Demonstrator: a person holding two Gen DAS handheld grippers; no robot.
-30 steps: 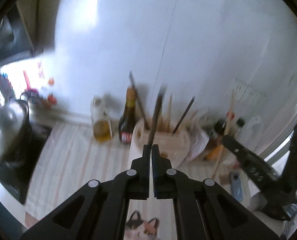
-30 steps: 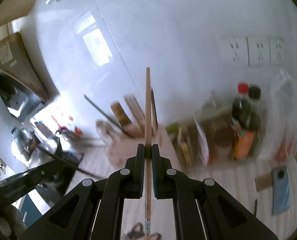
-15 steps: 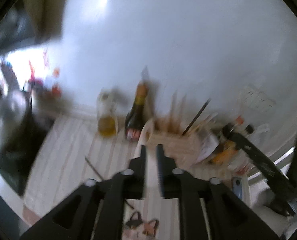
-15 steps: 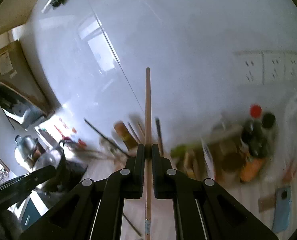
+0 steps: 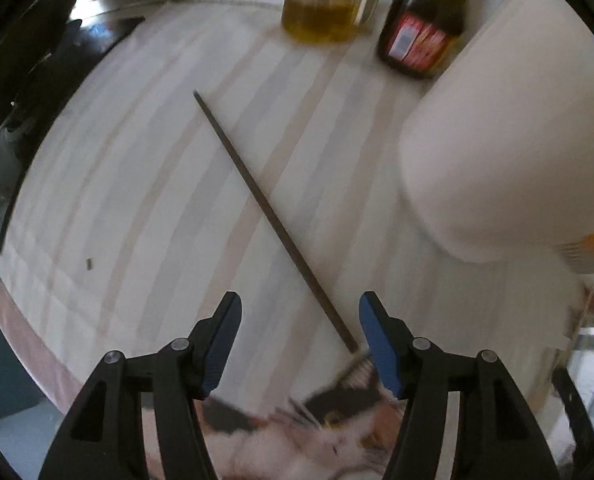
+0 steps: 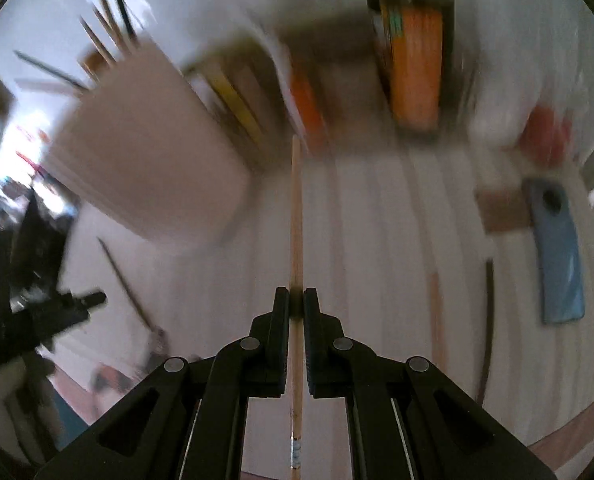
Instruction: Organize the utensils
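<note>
Chopstick (image 5: 271, 216) lies loose on the worktop (image 5: 137, 184); left tongs (image 5: 300, 346) are opening empty above it to grab, while right tongs (image 6: 296, 308) clench a pale stick (image 6: 296, 208).

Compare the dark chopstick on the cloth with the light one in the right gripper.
The dark chopstick is dark brown; the light chopstick is pale wood. The dark one lies loose and diagonal on the striped cloth; the light one is clamped in the right gripper, off the cloth. Both are slim, straight sticks.

striped cloth (image 5: 145, 184) open, white holder (image 5: 509, 152) crowding right
</note>
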